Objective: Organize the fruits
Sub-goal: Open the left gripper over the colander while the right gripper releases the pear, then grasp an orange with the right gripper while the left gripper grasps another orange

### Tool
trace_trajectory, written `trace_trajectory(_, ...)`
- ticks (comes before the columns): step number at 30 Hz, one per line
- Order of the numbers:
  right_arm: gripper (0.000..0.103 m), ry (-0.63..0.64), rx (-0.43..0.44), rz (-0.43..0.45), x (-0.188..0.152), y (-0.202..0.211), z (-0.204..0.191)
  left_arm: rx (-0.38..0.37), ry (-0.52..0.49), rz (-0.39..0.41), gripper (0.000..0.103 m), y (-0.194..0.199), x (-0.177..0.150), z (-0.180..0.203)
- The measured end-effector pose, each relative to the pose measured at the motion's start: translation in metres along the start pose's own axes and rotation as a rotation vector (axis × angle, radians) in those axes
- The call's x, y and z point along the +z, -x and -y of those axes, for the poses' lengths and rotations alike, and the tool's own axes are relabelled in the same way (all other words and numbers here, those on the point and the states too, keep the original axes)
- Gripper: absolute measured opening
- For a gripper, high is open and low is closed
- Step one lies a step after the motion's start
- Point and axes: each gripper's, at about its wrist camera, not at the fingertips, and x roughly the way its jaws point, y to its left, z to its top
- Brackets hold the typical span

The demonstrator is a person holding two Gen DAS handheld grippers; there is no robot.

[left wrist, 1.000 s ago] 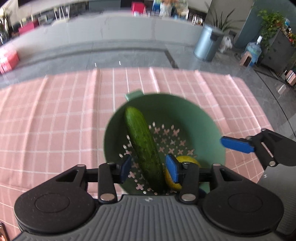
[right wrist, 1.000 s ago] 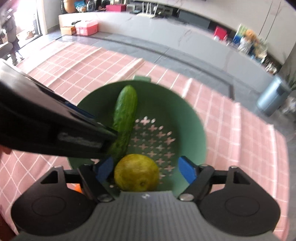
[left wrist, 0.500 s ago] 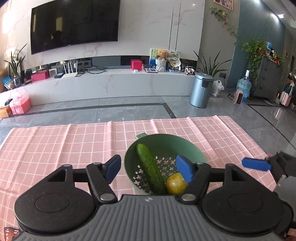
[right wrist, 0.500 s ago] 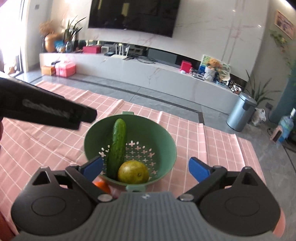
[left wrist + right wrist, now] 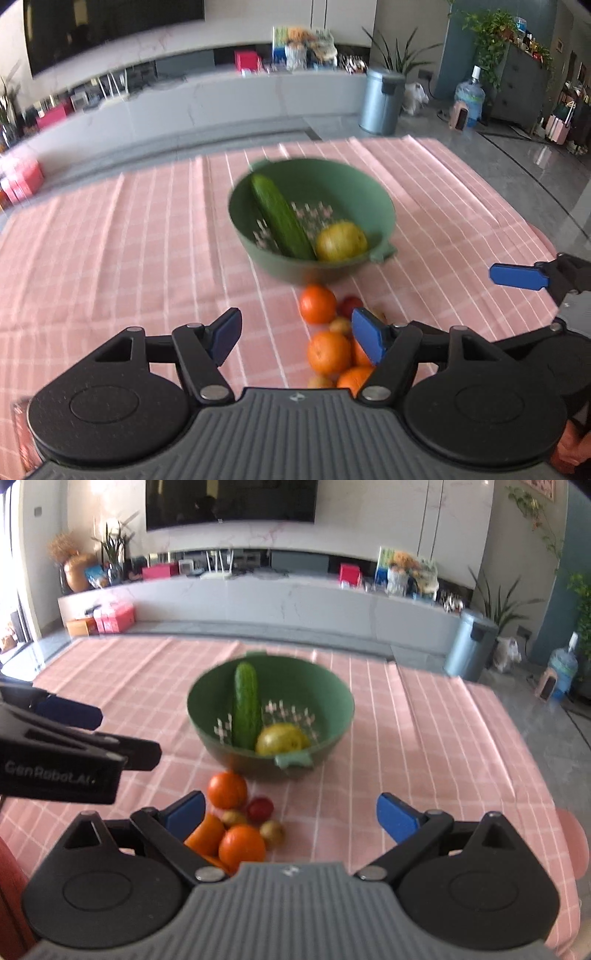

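A green colander bowl (image 5: 380,206) (image 5: 340,709) on the pink checked cloth holds a cucumber (image 5: 282,218) (image 5: 245,705) and a yellow-green lemon (image 5: 341,242) (image 5: 282,740). In front of the bowl lies a pile of oranges (image 5: 317,303) (image 5: 226,790), a small red fruit (image 5: 260,809) and small yellowish fruits (image 5: 272,832). My left gripper (image 5: 295,338) is open and empty, back from the bowl, over the pile's left side. My right gripper (image 5: 290,816) is open and empty above the pile; its blue fingertip (image 5: 517,276) shows in the left wrist view.
The pink checked tablecloth (image 5: 110,240) (image 5: 424,738) covers the table, with its right edge near grey floor. The left gripper's body (image 5: 59,764) reaches in from the left in the right wrist view. A grey bin (image 5: 469,646) stands beyond the table.
Both grippers have pulled back and up from the bowl. The left jaws have opened, leaving the cucumber in the bowl. The fruit pile in front of the bowl has come into view.
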Motion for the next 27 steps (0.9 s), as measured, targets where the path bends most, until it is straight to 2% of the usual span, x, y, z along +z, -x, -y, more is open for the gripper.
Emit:
trace_trajectory(3,0.095,-0.039,0.029,-0.045,-0.009,-0.006,0.005,-0.053,0.039,-0.054,0.075,-0.007,-0.012,-0.007)
trace_trajectory(5,0.090,-0.064,0.057,-0.070,-0.015,-0.011,0.008,-0.080,0.055,-0.071,0.072,-0.011,-0.019,-0.011)
trace_trajectory(10,0.067,-0.121,0.107,-0.135,-0.024,-0.027,0.014,-0.119,0.092,-0.121,0.062,-0.027,-0.028,-0.018)
trace_trajectory(14,0.061,-0.153,0.131,-0.163,-0.029,-0.040,0.016,-0.157,0.113,-0.137,0.060,-0.041,-0.029,-0.019)
trace_trajectory(16,0.054,-0.169,0.155,-0.172,-0.028,-0.046,0.016,-0.174,0.125,-0.144,0.058,-0.050,-0.029,-0.019)
trace_trajectory(18,0.053,-0.188,0.180,-0.178,-0.027,-0.052,0.017,-0.181,0.133,-0.155,0.055,-0.059,-0.028,-0.021)
trace_trajectory(22,0.044,-0.186,0.200,-0.181,-0.024,-0.063,0.015,-0.192,0.146,-0.168,0.054,-0.072,-0.027,-0.025)
trace_trajectory(27,0.044,-0.247,0.259,-0.201,-0.026,-0.077,0.022,-0.216,0.185,-0.196,0.054,-0.085,-0.029,-0.031)
